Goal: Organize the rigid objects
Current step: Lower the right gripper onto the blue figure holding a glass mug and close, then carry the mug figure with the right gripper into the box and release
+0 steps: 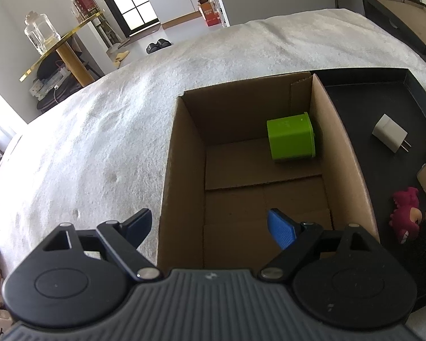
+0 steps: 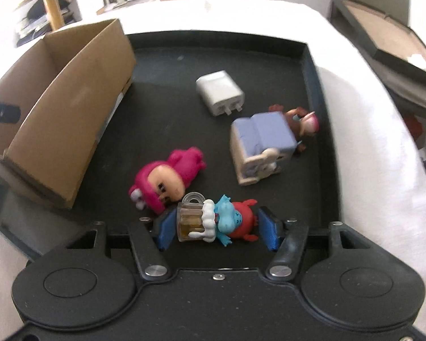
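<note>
Left gripper (image 1: 210,228): we see it spread wide, holding nothing, above the cardboard box (image 1: 184,153). Green cube (image 1: 291,139) lies inside at the far right wall.

Right gripper (image 2: 215,224): pads flank a blue-red figure with beer mug (image 2: 215,220), long axis crosswise, mug leftward; contact unclear, so grip we cannot tell. Pink figure (image 2: 167,179), white charger (image 2: 220,92) and purple block toy (image 2: 262,145) crowd the black tray (image 2: 312,91).

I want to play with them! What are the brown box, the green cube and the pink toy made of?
The brown box looks like cardboard: matte, with folded flaps and a raw cut rim. The green cube inside it seems to be hard plastic, smooth with a soft sheen. The pink toy on the black tray looks like moulded plastic or vinyl, slightly glossy; the blur leaves that open.
</note>
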A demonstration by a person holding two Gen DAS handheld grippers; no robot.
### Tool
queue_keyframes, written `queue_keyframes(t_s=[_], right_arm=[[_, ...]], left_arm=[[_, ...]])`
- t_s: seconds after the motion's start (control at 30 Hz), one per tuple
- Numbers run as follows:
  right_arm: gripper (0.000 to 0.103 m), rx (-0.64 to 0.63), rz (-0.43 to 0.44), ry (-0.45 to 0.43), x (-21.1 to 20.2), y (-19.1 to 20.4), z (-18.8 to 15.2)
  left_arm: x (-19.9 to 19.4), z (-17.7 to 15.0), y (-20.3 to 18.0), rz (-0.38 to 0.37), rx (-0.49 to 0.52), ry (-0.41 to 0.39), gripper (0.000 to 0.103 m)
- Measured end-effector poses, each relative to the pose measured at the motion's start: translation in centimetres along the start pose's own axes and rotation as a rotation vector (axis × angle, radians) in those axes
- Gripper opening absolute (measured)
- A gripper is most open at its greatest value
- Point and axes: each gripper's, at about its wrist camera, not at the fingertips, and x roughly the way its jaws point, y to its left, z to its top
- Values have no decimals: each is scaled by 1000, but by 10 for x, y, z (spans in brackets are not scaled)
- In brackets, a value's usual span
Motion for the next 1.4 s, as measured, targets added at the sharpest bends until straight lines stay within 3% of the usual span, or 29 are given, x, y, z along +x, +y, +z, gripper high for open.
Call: queue_keyframes(t_s=[0.33,1.0,1.17,1.4], right_arm=[[58,94,-20,-82,-14,-12,20],[58,76,127,-237,-36,25,56],[58,60,165,-287,-43,37,67],[58,17,206,-320,-45,59,79]], left_arm=[[0,-1,9,-17,-27,-11,88],[-4,-8,27,-55,-70,-71,87],[-4,-12,33,-67,-92,-93,83],[-1,-15,46,-93,-133,-105,51]])
